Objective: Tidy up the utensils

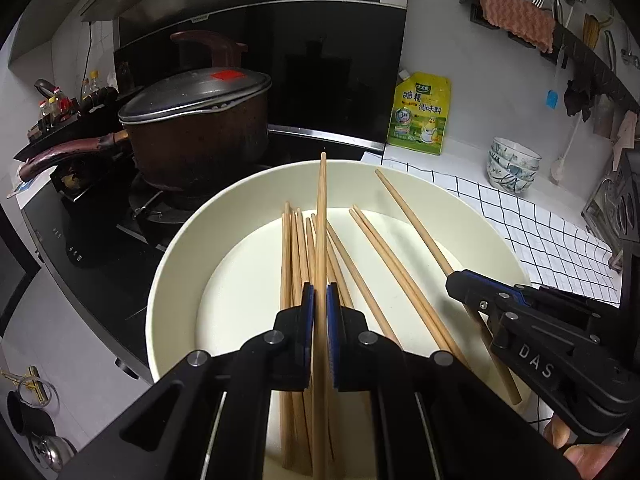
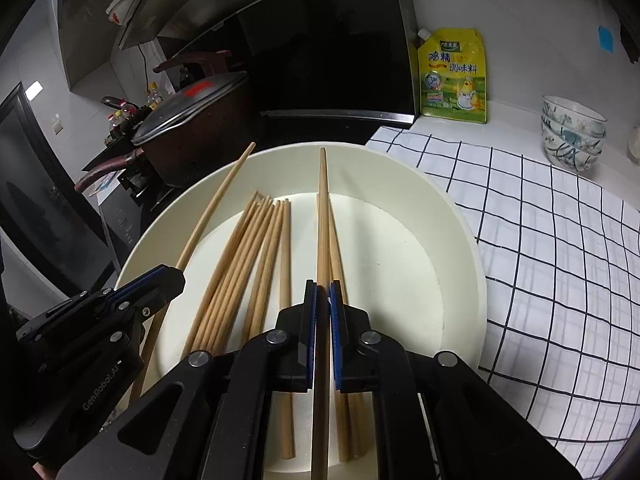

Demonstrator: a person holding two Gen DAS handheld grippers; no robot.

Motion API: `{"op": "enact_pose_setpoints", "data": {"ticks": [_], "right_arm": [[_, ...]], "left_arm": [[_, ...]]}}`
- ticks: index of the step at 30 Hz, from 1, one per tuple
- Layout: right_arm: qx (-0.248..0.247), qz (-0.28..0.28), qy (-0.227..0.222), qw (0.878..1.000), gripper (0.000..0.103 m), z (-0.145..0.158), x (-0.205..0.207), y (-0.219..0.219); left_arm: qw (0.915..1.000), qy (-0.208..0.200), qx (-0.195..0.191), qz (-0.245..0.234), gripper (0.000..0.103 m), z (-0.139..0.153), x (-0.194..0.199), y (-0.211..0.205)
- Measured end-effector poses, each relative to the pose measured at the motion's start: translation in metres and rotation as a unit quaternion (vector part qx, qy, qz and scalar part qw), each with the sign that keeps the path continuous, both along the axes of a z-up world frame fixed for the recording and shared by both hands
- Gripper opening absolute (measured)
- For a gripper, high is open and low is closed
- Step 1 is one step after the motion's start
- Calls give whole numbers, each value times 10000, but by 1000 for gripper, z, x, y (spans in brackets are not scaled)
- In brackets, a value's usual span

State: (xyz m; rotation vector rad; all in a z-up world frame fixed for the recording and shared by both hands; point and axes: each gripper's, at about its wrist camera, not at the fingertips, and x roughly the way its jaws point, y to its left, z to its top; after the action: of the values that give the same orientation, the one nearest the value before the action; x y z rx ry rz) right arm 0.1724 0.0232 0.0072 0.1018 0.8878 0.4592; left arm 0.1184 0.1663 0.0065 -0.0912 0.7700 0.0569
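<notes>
A wide cream bowl holds several loose wooden chopsticks. My left gripper is shut on one chopstick, which points forward above the bowl. To its right, my right gripper is shut on another chopstick slanting over the bowl's right side. In the right wrist view the right gripper clamps its chopstick over the bowl. The left gripper holds its chopstick above the left rim, beside the loose chopsticks.
A lidded brown pot stands on the stove behind the bowl at the left. A checked cloth lies to the right, with a yellow seasoning pouch and stacked patterned bowls behind it. A wall rack carries utensils.
</notes>
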Motion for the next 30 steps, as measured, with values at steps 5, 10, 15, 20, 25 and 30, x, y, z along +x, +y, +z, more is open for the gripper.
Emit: {"op": "enact_pose_setpoints", "data": {"ticks": [5, 10, 15, 20, 25, 30], "right_arm": [[118, -85, 74, 9999, 11, -5, 2, -8], [4, -214, -172, 9996, 14, 4, -9, -16], [-19, -246, -254, 9994, 25, 7, -18, -21], [-48, -276, -257, 9993, 28, 5, -28, -24], [-99, -323, -282, 9990, 35, 5, -37, -27], [-83, -368, -295, 9988, 38, 7, -43, -32]], "left_arm": [[9999, 54, -34, 96, 38, -5, 0, 1], [9994, -177, 56, 282, 64, 2, -8, 4], [9992, -172, 45, 366, 74, 5, -14, 7], [9990, -172, 30, 405, 78, 5, -21, 7], [9990, -175, 39, 409, 80, 7, -27, 6], [9990, -205, 65, 383, 81, 10, -32, 2]]}}
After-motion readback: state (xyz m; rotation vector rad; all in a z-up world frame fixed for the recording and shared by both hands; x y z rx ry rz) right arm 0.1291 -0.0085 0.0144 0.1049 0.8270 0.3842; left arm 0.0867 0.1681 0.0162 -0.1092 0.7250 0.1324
